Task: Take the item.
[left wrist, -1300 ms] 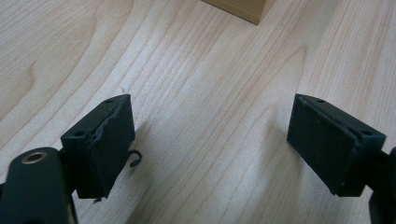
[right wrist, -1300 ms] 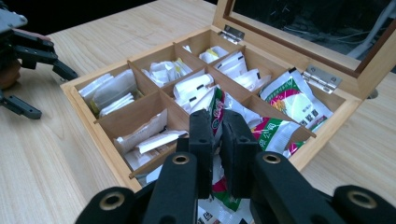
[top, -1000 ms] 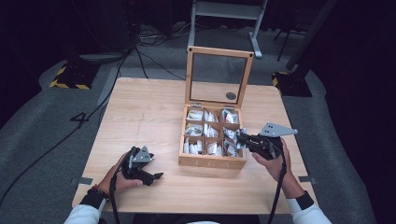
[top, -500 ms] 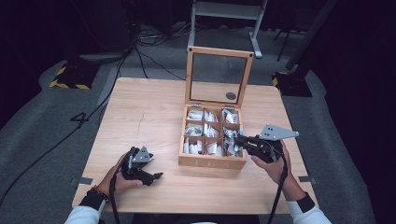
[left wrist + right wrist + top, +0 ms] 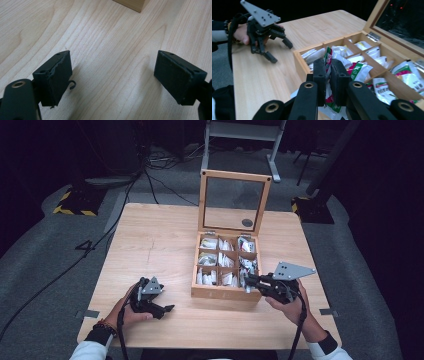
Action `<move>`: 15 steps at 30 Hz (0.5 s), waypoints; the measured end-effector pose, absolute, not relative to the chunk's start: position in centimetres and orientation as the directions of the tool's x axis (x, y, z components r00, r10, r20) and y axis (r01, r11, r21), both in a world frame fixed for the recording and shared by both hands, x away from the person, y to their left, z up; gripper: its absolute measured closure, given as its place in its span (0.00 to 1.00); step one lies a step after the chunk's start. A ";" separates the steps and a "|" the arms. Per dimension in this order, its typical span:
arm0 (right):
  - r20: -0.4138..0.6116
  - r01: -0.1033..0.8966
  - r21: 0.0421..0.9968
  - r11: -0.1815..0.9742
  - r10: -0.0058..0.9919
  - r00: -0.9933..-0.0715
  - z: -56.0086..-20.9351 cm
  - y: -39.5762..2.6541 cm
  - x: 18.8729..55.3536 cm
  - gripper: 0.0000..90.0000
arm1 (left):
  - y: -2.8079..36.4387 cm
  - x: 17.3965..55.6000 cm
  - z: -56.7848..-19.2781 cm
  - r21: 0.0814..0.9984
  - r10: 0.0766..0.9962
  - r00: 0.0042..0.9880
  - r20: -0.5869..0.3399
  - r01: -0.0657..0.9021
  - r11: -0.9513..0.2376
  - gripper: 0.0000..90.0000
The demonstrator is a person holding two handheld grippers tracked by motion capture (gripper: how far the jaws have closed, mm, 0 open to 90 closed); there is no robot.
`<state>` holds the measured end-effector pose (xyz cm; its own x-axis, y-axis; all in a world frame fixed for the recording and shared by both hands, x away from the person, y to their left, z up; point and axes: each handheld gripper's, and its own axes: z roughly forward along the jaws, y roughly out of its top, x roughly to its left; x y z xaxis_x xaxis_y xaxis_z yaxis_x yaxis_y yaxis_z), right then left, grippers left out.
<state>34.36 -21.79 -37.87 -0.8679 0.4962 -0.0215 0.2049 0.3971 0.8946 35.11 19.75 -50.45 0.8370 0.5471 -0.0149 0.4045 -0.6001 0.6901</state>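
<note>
A wooden tea box [image 5: 225, 292] stands open mid-table, its glass lid [image 5: 235, 202] upright, its compartments full of sachets. My right gripper [image 5: 248, 281] hovers over the box's near right corner, shut on a white, green and red sachet [image 5: 328, 58] that stands on edge between the pads, above the other sachets. The box's near wall [image 5: 298, 58] lies just below the jaws. My left gripper [image 5: 167, 309] rests low over the bare table at the near left, jaws wide apart with nothing between them [image 5: 112, 75]. The right gripper view also shows that left gripper [image 5: 279, 50], open.
A corner of the box [image 5: 132, 3] shows at the top of the left gripper view. Bare tabletop [image 5: 150, 240] lies left of the box. Cables trail from both grippers toward the near edge. Dark floor, cables and a metal stand [image 5: 240, 130] lie beyond the table.
My right gripper has drawn back a little toward the table's near edge, with the sachet in its jaws. The left gripper has stayed put.
</note>
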 end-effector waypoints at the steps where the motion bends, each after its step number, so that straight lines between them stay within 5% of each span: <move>1: -0.022 0.202 0.893 0.402 0.488 -0.872 -37.9 -21.6 34.2 0.93 | 19.8 35.1 -50.5 0.690 0.551 0.835 -0.017 0.408 -0.597 0.17; 15: -0.013 0.200 0.857 0.474 0.409 -0.913 -39.8 -19.9 32.4 0.93 | 19.8 35.1 -50.4 0.689 0.550 0.835 -0.018 0.408 -0.598 0.17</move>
<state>32.38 -19.91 -39.76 -0.9127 0.4085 -0.0128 0.2003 0.4744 0.8572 35.07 19.80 -50.45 0.8352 0.5497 -0.0176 0.4084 -0.5984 0.6894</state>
